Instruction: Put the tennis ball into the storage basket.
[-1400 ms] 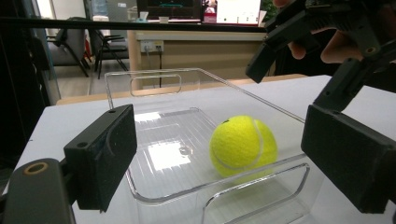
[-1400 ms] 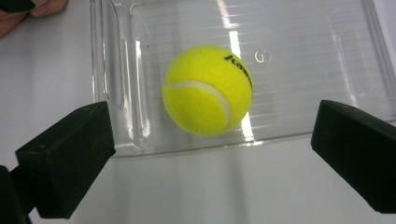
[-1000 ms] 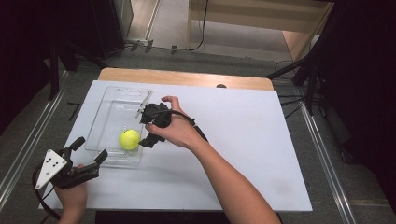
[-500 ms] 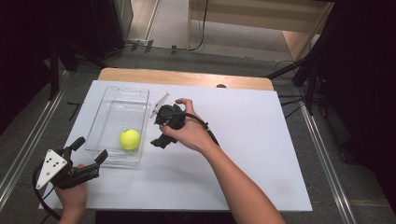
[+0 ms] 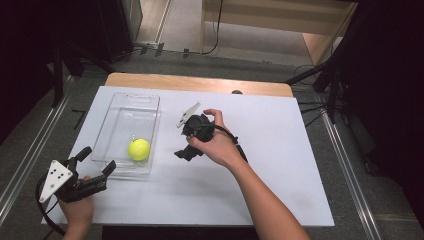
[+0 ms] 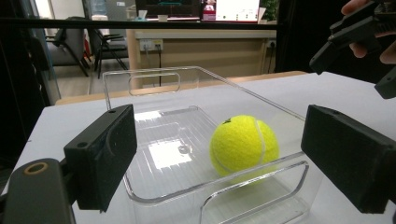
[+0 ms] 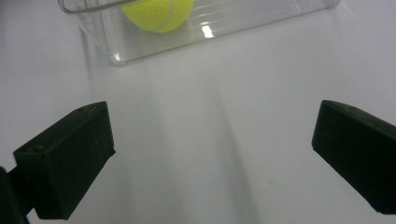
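— Where's the ball from where you sit?

— I see the tennis ball (image 5: 138, 149) inside the clear bin (image 5: 114, 119), in the end of the bin nearest me, resting on its floor. In my left gripper view it sits just behind the bin's near wall, toward the right.

— And your left hand-held gripper?

— My left hand-held gripper (image 5: 95, 161) is just off the bin's near end, low over the white tabletop (image 5: 280, 165), jaws spread wide with nothing between them, pointing at the bin.

— The right one?

— My right hand-held gripper (image 5: 183, 146) is just to the right of the bin, outside it, above bare tabletop. Its jaws are wide apart too and hold nothing; the bin's side wall and the ball show ahead of them.
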